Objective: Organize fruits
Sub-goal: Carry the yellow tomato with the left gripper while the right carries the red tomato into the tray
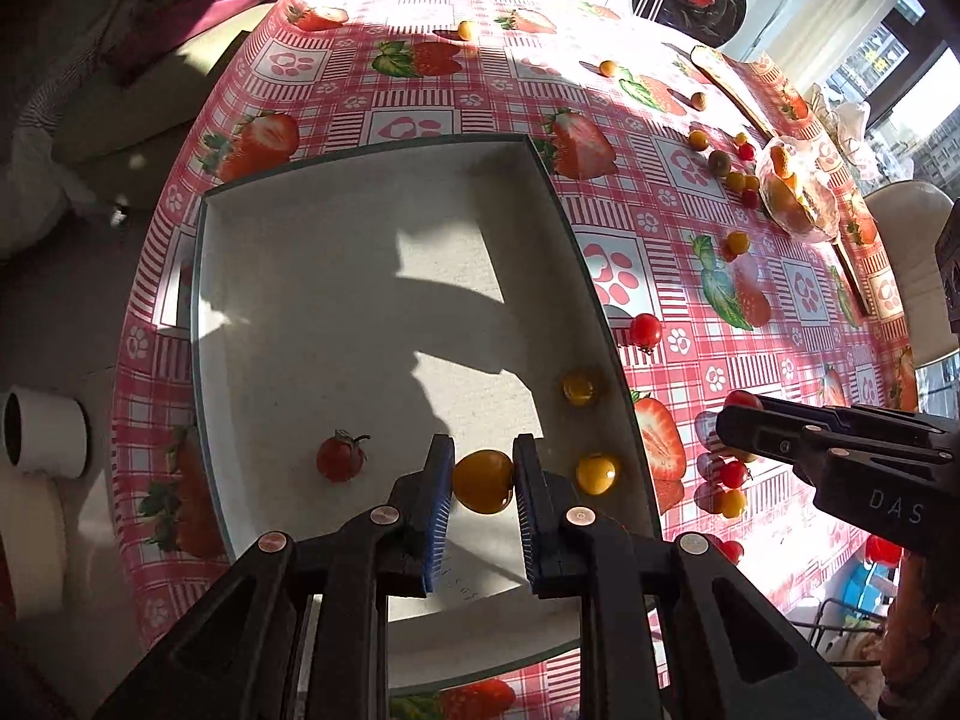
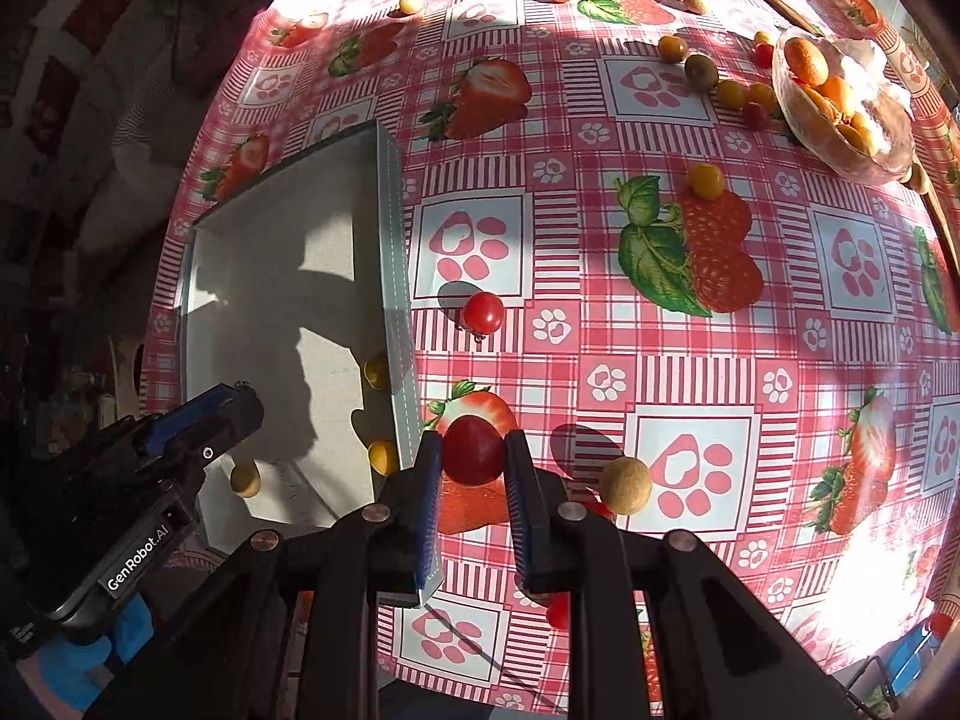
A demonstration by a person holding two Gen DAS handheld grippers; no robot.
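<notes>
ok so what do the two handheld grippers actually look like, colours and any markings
Both are matte black, with angular linkage arms joined by round silver pivot pins. The left gripper and right gripper each have two flat fingers faced with blue ribbed pads. Seen from the other wrist camera, the left body carries a white "GenRobot.AI" label and blue parts at its base; the right body shows the pale letters "DAS". No cables or sleeves visible.

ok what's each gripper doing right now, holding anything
left gripper: shut on a yellow tomato, over the tray.
right gripper: shut on a red tomato, over the tablecloth.
</notes>
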